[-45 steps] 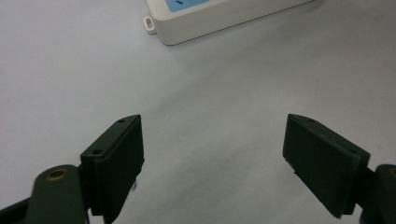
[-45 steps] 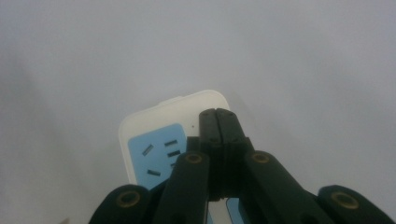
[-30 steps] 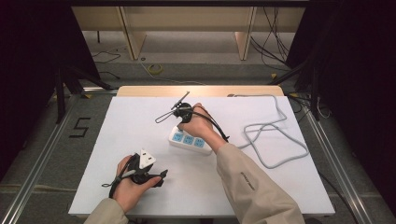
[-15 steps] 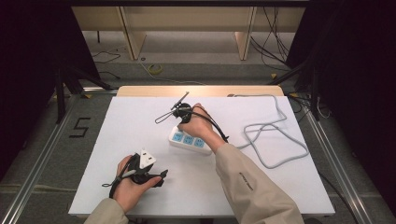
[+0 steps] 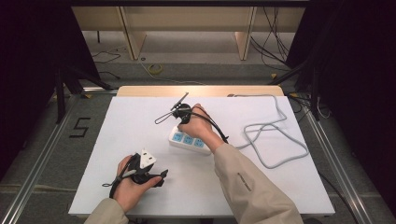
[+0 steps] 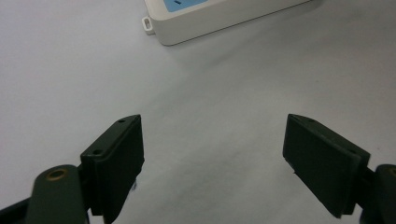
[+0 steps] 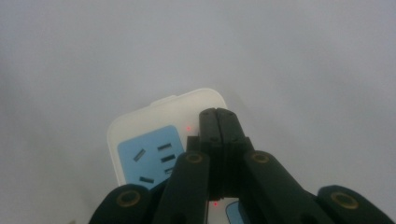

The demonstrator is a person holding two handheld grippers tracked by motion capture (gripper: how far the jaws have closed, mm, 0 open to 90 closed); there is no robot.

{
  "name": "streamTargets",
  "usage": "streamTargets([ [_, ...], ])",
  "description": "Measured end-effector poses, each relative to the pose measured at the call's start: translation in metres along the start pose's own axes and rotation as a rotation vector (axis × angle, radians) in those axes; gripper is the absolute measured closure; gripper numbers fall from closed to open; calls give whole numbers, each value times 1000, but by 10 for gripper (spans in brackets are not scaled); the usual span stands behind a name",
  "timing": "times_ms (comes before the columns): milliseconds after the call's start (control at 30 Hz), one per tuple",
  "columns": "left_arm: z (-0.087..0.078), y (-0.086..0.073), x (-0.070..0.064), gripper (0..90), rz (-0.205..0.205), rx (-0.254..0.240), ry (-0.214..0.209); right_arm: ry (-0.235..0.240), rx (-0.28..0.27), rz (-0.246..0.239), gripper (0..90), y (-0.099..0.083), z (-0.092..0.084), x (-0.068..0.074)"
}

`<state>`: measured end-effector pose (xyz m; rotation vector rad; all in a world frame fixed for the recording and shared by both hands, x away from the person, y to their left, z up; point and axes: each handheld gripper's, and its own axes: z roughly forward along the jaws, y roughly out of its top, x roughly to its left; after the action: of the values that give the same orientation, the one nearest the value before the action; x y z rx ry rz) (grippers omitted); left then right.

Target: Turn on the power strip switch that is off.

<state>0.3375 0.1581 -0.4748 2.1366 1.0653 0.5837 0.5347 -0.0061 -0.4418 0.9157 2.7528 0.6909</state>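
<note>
Right gripper (image 7: 218,114), jaws pressed together with nothing between them, tips down on the end of the power strip (image 5: 188,140), just beside a small red light, likely its switch. The strip lies mid-table (image 5: 140,116), long axis running from that gripper back toward the person's right forearm, its grey cord (image 5: 275,135) looping off beyond. Left gripper (image 6: 212,154), jaws wide apart and empty, rests well short of the strip with bare table all around.
</note>
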Motion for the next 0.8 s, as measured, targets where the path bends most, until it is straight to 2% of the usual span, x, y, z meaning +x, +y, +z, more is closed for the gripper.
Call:
streamTargets([
  [800, 1, 0, -1, 203, 4, 3, -2, -5, 2, 8, 900, 0, 1, 1],
])
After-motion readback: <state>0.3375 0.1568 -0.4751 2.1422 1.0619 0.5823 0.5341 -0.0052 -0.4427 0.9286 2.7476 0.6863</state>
